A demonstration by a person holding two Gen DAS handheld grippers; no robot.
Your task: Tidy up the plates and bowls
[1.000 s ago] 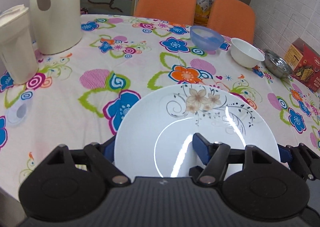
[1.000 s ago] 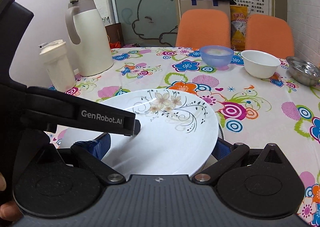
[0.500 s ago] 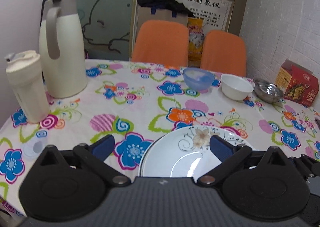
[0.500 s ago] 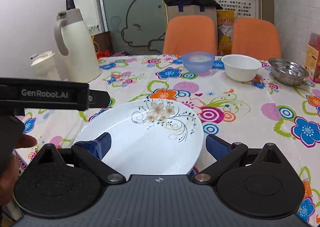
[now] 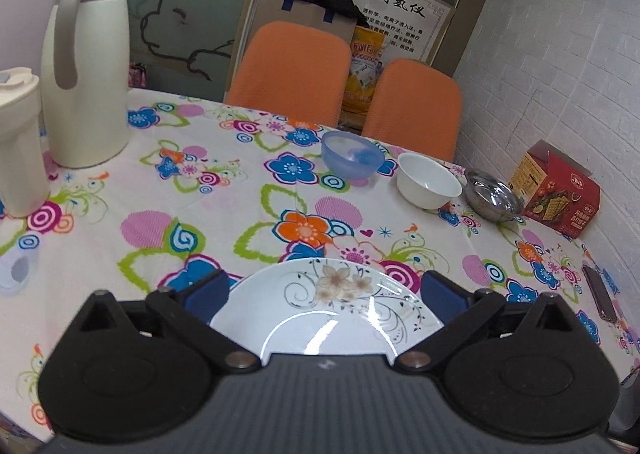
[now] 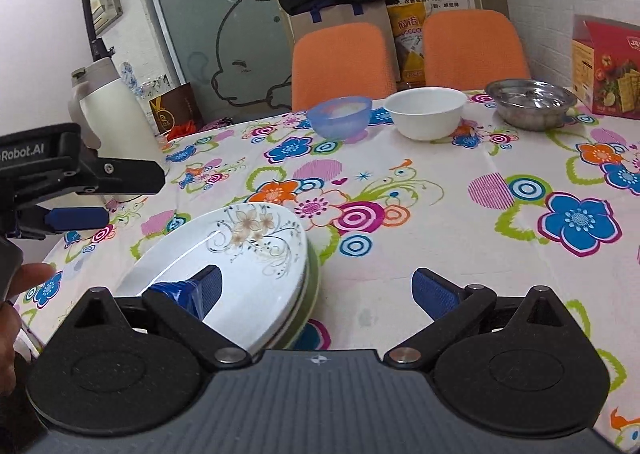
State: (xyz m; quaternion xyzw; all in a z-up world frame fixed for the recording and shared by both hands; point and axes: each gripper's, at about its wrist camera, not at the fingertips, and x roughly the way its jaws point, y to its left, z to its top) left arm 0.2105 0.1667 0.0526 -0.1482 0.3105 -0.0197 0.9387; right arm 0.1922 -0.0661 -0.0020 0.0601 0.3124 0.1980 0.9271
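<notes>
A white plate with a brown flower print (image 5: 332, 306) lies on the flowered tablecloth near the front edge. In the right wrist view this plate (image 6: 240, 254) tops a green-rimmed plate (image 6: 314, 286). My left gripper (image 5: 324, 294) hovers open above it, one finger to either side. My right gripper (image 6: 318, 292) is open too, with only its left finger over the plate. A blue bowl (image 5: 350, 160), a white bowl (image 5: 428, 180) and a steel bowl (image 5: 494, 200) stand in a row at the far side.
A cream thermos jug (image 5: 86, 66) and a cream cup (image 5: 18, 142) stand at the far left. A red box (image 5: 560, 190) sits by the brick wall and a dark phone (image 5: 598, 296) lies at the right edge. Two orange chairs (image 5: 292, 70) stand behind the table.
My left gripper has opened and drawn back and up from the plate. My right gripper has swung to the right, so the plate now lies under its left finger only.
</notes>
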